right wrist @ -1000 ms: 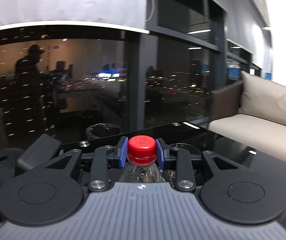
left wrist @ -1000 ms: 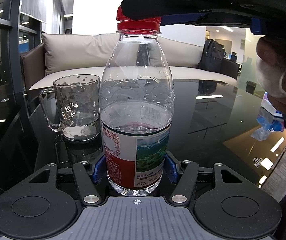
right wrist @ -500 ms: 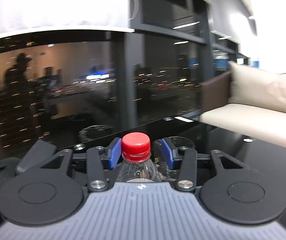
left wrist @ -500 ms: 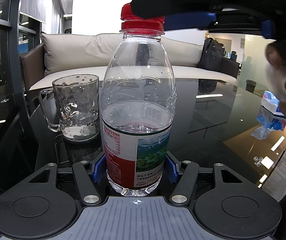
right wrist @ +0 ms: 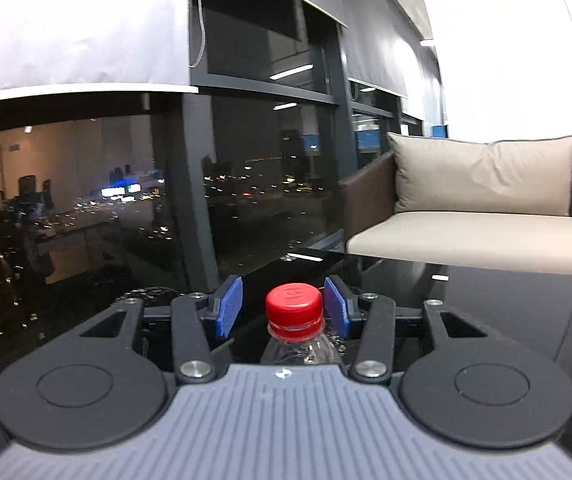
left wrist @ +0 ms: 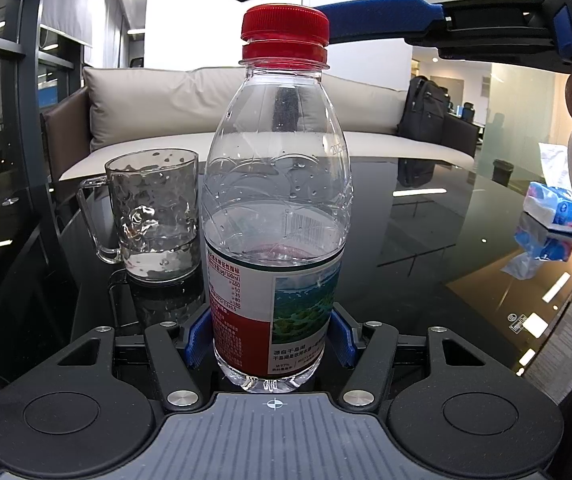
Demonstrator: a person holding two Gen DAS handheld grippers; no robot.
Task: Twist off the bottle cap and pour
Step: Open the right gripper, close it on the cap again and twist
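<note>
Left gripper is clamping the bottle upright on the table, beside the mug. Right gripper is straddling the cap, fingers released. Advice: centre pads level on cap, squeeze firmly, then twist.

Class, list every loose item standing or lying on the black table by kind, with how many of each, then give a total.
Water bottle with red cap: 1
Glass mug: 1
Tissue pack: 1
Total: 3
</note>
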